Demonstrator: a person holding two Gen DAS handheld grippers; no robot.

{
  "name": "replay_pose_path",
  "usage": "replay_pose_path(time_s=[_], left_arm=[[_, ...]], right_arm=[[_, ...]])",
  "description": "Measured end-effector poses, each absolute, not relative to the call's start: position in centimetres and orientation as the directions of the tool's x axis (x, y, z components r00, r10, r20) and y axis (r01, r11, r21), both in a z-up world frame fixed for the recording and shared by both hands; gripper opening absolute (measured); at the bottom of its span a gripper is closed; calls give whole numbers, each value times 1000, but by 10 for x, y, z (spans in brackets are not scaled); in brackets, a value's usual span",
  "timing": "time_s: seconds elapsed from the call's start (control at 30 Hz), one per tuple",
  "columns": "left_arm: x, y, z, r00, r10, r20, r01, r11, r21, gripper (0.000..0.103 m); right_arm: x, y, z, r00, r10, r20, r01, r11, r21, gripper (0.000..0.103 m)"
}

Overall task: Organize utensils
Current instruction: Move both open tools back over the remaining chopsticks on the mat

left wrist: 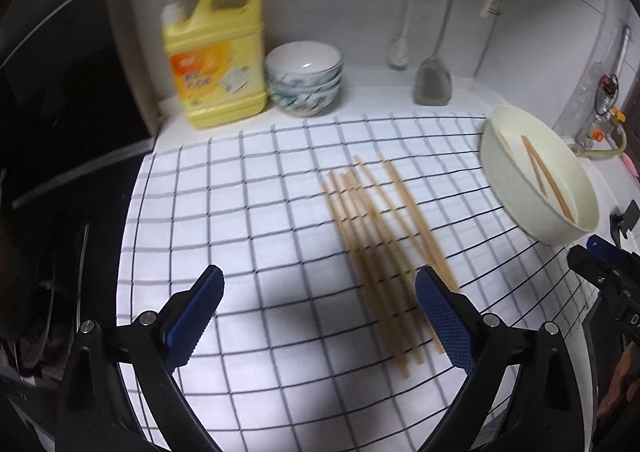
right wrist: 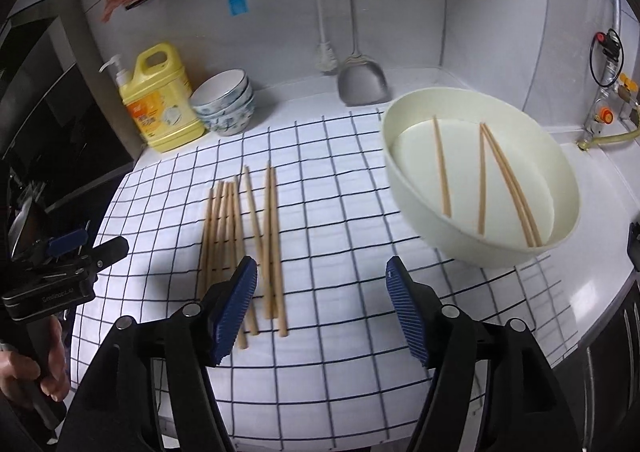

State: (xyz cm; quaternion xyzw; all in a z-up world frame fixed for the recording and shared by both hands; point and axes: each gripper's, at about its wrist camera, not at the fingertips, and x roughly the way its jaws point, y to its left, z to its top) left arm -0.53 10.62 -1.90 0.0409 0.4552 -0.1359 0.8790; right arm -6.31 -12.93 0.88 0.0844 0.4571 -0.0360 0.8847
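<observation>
- A loose bundle of wooden chopsticks [right wrist: 244, 248] lies on the checked cloth [right wrist: 344, 188], roughly side by side, their tips pointing far and their thick ends near; a group of about five on the left, one single stick, then a pair on the right.
- Four more chopsticks [right wrist: 484, 180] lie inside the cream basin [right wrist: 500, 252], which sits at the right edge of the cloth, well apart from the bundle.
- The right gripper [right wrist: 322, 308] hangs over the near end of the bundle, its blue-padded jaws spread wide with nothing between them; the left pad overlaps the near ends of the left-hand sticks in this view, though touch cannot be told.
- The left gripper [left wrist: 320, 316] has its jaws spread too, empty, over bare cloth just left of the bundle; its right pad sits beside the sticks' near ends.
- From the right wrist view, a hand [right wrist: 36, 368] at the lower left grips the handle of the left gripper.
- At the far left of the bench [right wrist: 600, 292] stands a yellow dish soap jug [right wrist: 160, 108] with a pump, and just right of it a stack of patterned bowls [right wrist: 226, 102].
- A metal spatula [right wrist: 362, 80] and a white brush [right wrist: 326, 52] hang on the far tiled wall, reaching down towards the bench.
</observation>
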Motion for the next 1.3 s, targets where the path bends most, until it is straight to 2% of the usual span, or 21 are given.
replay_pose_path(time_s=[0.37,0.9,1.3], left_arm=[[-15,117,-39,524,-141,-840,175,983,-56,95],[-29,97,-41,534,11,-845,46,998,41,95],[4,95,-68,519,-37,-854,62,998,-6,95]], right_arm=[[-59,-123,-10,547,68,-834,60,991,120,65],[-44,-135,-44,520,215,-827,-72,975,208,66],[-13,-125,-55,540,168,-825,-24,983,184,66]])
